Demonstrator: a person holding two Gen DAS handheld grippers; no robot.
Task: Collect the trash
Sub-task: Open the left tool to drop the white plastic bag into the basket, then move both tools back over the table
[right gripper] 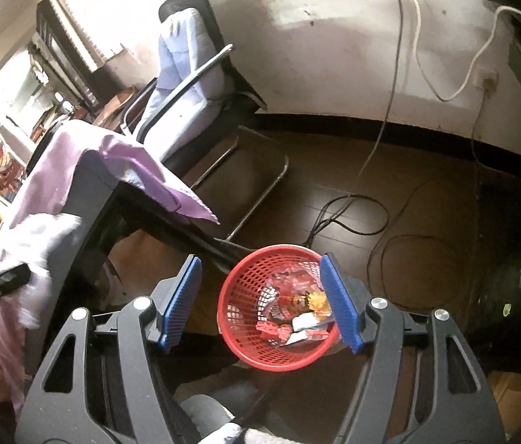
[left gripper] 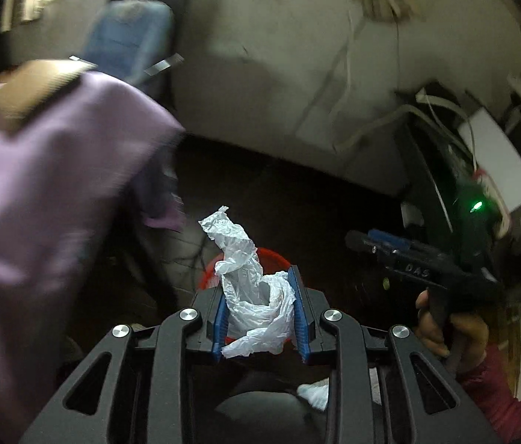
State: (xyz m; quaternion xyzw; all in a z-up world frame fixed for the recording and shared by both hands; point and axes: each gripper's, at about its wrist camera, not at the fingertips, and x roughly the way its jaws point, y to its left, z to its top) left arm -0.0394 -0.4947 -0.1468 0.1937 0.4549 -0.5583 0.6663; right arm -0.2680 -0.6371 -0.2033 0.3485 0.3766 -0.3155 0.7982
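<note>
My left gripper (left gripper: 258,288) is shut on a crumpled white plastic bag (left gripper: 260,307), whose loose end sticks up past the blue pads (left gripper: 299,296). Just beyond the bag shows the rim of a red mesh basket (left gripper: 271,255) on the dark floor. In the right wrist view my right gripper (right gripper: 260,261) stands open above that red basket (right gripper: 245,333), with nothing between its fingers. Colourful wrappers (right gripper: 297,318) lie in the basket's bottom. The right gripper (left gripper: 382,244) also appears in the left wrist view, at the right, held by a hand (left gripper: 445,333).
A purple cloth (right gripper: 86,155) drapes a black desk at the left, close to the basket. A chair (right gripper: 194,74) stands by the wall. Cables (right gripper: 353,214) trail over the brown floor. Dark equipment with a green light (left gripper: 477,205) fills the right side.
</note>
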